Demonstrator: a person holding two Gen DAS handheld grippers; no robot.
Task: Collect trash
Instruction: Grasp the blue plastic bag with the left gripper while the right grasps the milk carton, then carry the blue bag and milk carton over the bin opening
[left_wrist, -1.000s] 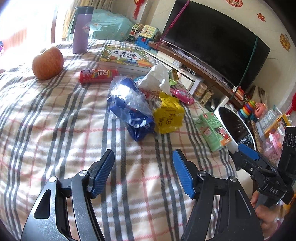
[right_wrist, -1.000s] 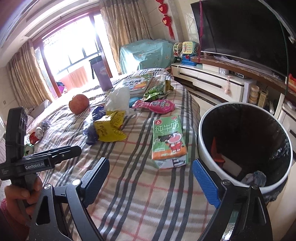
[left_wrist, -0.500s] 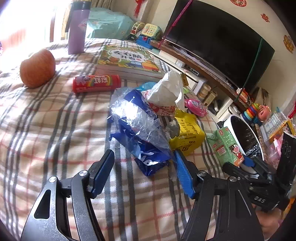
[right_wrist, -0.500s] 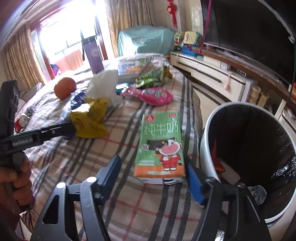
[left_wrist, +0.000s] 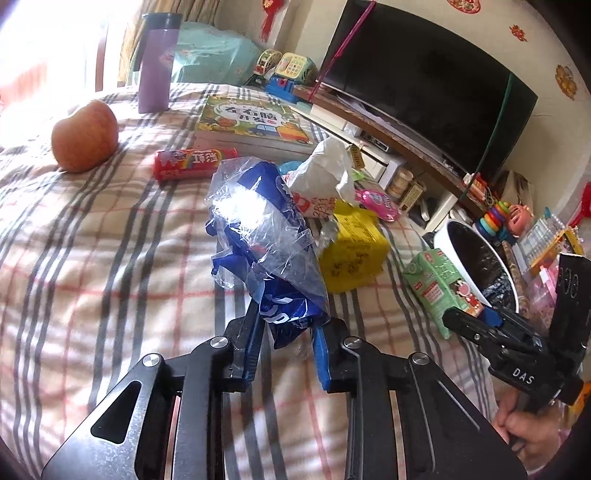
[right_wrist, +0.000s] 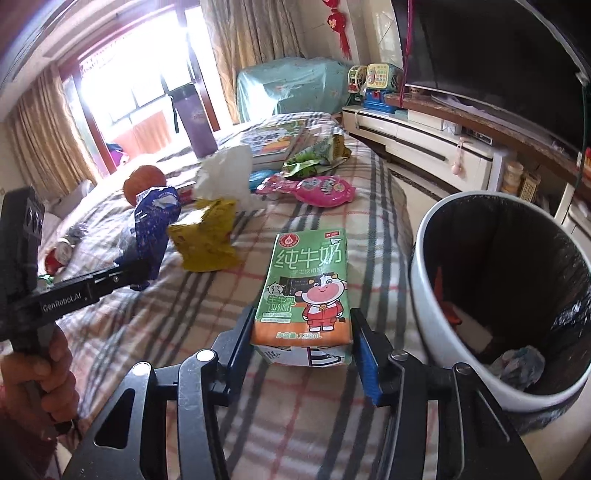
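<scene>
A: Room first. Where is there space, reckoning from the bin (right_wrist: 436, 236)?

B: Left of the bin the bed (left_wrist: 92, 258) runs wide. Its far left is bare plaid, with only an apple (left_wrist: 84, 137) and a purple flask (left_wrist: 157, 62) toward the window. The litter is heaped nearer the bin. The bed's edge comes right up beside the bin's white rim. Beyond the bin stand a low cabinet (right_wrist: 424, 142) and a dark screen (left_wrist: 424, 85).

A: And the left gripper (left_wrist: 286, 338)?

B: It has closed on the blue bag (left_wrist: 258, 236), pinching the lower end between the blue pads. The bag stands up from the jaws, well left of the bin. It is crumpled blue plastic with a clear, glaring film over it.

A: What sits between that and the bin?

B: A yellow wrapper (left_wrist: 351, 254) just beside the bag, a white tissue (left_wrist: 325, 170) behind it, then a pink packet (right_wrist: 314, 190) farther back.

A: The right gripper (right_wrist: 304, 341)?

B: Its fingers bracket the carton's (right_wrist: 308, 291) near end, pads against both sides. I cannot tell whether it truly squeezes. The carton lies flat on the bed, just left of the bin. It is green above and orange below, with a cartoon cow, its base a little dented.

A: Inside the bin?

B: A black liner, with a grey wad (right_wrist: 517, 365) and an orange scrap (right_wrist: 443, 291).
</scene>
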